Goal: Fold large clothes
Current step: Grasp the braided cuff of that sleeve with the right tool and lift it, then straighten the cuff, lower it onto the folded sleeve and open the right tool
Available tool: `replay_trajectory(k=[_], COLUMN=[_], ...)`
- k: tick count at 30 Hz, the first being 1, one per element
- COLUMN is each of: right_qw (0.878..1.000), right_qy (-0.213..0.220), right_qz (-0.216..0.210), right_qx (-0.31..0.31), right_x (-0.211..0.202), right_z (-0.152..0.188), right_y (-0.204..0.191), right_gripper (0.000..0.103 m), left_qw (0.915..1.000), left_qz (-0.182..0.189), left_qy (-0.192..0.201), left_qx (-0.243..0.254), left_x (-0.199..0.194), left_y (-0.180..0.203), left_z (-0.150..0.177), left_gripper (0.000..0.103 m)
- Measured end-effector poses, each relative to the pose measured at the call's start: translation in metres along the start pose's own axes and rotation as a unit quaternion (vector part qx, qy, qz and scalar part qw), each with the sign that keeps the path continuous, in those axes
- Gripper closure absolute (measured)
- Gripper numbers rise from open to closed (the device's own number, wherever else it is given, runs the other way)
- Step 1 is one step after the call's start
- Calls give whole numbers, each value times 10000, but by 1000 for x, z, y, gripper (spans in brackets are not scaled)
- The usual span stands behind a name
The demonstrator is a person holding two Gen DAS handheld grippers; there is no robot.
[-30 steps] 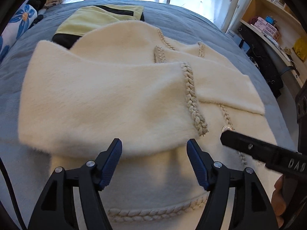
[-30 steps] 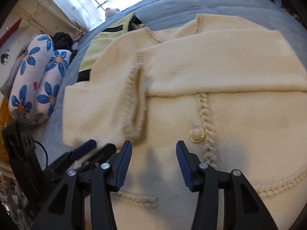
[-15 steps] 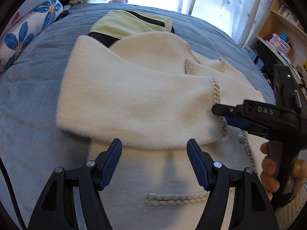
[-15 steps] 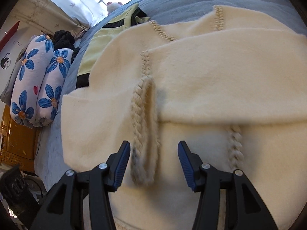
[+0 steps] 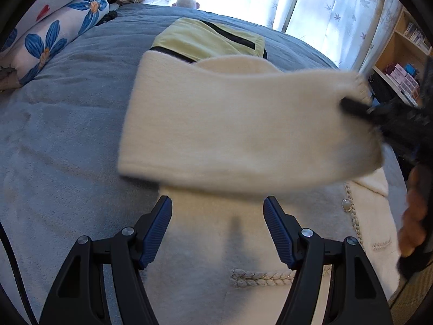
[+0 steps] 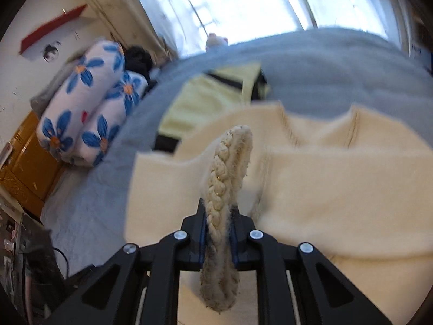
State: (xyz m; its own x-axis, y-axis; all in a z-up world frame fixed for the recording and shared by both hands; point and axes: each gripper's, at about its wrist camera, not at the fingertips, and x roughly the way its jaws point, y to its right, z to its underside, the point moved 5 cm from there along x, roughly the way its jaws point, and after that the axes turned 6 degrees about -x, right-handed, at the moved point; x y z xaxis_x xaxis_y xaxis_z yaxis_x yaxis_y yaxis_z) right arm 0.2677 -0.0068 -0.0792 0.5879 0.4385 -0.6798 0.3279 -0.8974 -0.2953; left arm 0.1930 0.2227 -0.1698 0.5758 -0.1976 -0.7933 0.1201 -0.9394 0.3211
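Observation:
A cream fuzzy cardigan (image 5: 216, 243) with braided trim lies on the grey bed cover (image 5: 62, 140). One sleeve (image 5: 243, 124) is lifted across the body. My right gripper (image 6: 219, 230) is shut on the sleeve's braided cuff (image 6: 227, 168) and holds it above the cardigan; in the left wrist view it shows blurred at the right (image 5: 384, 119). My left gripper (image 5: 217, 230) is open and empty, hovering over the cardigan's lower body near a braided pocket trim (image 5: 268, 277).
A folded yellow and black garment (image 5: 208, 40) lies beyond the cardigan. Flowered pillows (image 5: 54, 32) sit at the far left. Curtains (image 5: 324, 5) hang behind the bed and a wooden shelf (image 5: 400, 54) stands at the right. A cable (image 6: 59, 260) lies at the left.
My right gripper has shut on the sleeve's braided cuff and lifted it, pulling the sleeve up and to the right. My left gripper stays open and has shifted towards the cardigan's left side.

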Motion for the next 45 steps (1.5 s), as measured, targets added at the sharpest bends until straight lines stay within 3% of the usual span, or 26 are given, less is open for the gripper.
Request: replay_trajectory(k=[3,7,10,16,20,25,28,30,33,35,39,45], right_qw=[9989,9955,9940,9889,9868,9866,9747,9710,9756,9771,9792,9780], right_qy=[443,630,345,-362,-491,-221,-733,-1105,-977,-875,-822,-979], right_qz=[174,680,948,1242,1300,1506,1910,1775,1156,886,889,921], right_qx=[57,201,415,736,831,583,902,1160,1591,1724,1625,1597], right_x=[-40,-70,-68,-41,-30,-29,-5,8,0,-6,-4,21], right_z=[-20,-23,-9,34,41,34,51,66,72,71,61,45], right_y=[19,59,90,127,137,135,169,188,202,208,213,217], right_gripper=[90,90,90,89,89,89,87,80,75,63,60,60], left_qw=[9999,9999,9999,9982,9953,9951,9948,9945,9949,9956,9968,9969], left_qz=[12,-1,-46,-488,-868,-822,-869,-890,-673,-418,-383,-624], left_qy=[92,76,11,-58,-373,-501,-520,-555,-656,-625,-358,-375], left_qx=[48,108,156,345,206,-212,-139,33,358,559,595,300], left_x=[-4,-3,5,33,63,80,83,80,68,54,40,76], left_y=[2,5,6,2,-10,-21,-21,-18,-11,-5,-6,-11], left_z=[-1,1,0,-14,-24,-38,-38,-37,-37,-41,-66,-116], left_gripper=[35,35,35,35,35,35,35,35,35,35,35,35])
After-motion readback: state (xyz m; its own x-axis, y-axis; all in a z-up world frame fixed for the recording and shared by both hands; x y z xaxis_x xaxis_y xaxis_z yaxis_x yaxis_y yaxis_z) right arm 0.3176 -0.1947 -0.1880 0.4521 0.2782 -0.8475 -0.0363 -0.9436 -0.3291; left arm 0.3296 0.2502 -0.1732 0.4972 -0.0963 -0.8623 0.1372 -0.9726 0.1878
